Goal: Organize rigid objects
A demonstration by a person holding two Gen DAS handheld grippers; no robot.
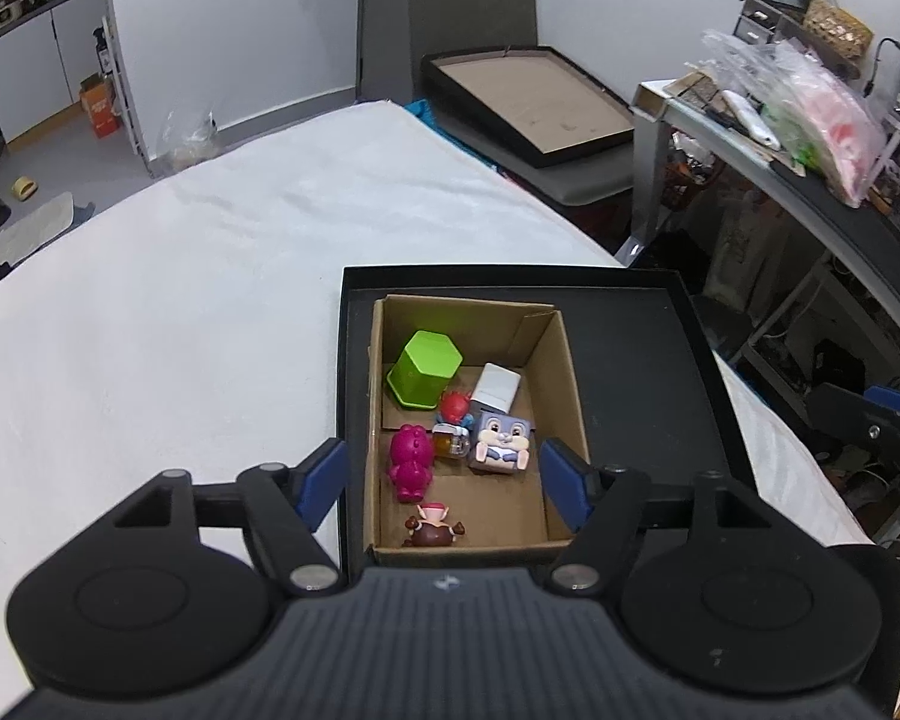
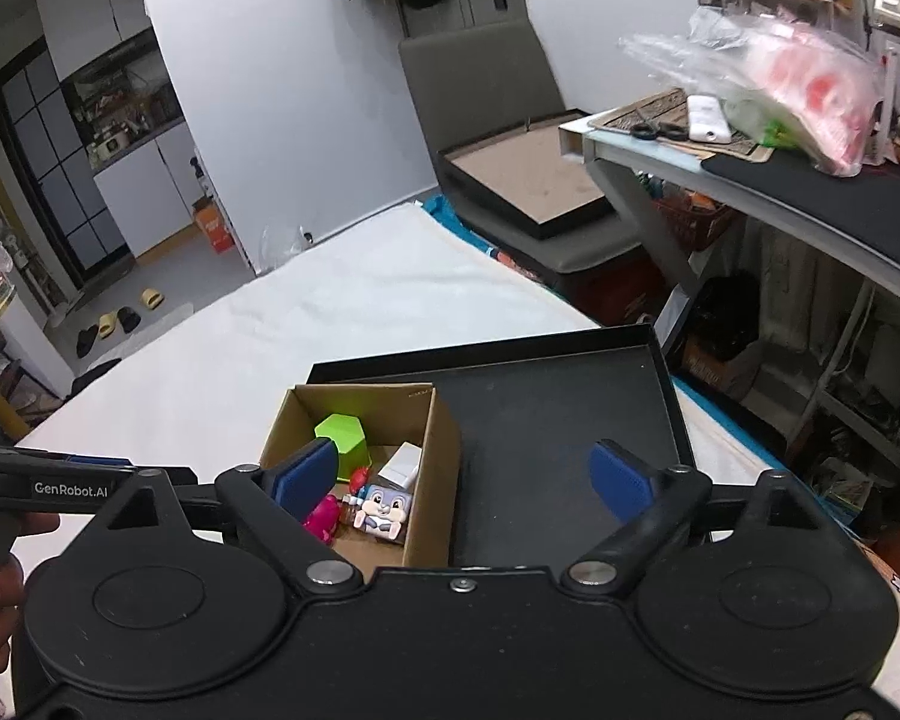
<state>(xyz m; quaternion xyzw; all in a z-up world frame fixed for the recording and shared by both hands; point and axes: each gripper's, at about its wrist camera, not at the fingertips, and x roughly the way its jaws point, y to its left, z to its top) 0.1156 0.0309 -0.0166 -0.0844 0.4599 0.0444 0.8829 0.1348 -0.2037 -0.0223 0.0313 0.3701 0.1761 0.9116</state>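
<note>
Through the left wrist camera, my left gripper (image 1: pixel 444 483) hangs wide open and empty above the cardboard box (image 1: pixel 561 360), which sits in a black tray (image 1: pixel 660 330) and holds a green hexagonal container (image 1: pixel 425 367), pink figure (image 1: pixel 411 461) and bunny cube (image 1: pixel 503 441). Through the right wrist camera, my right gripper (image 2: pixel 465 480) is also wide open, holding nothing, over the box's right wall.

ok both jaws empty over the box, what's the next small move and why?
Probably draw both grippers back from the cardboard box. The left gripper and right gripper are open and hold nothing, all visible toys, like the bunny cube, lie inside it, and the white cloth shows nothing loose.
</note>
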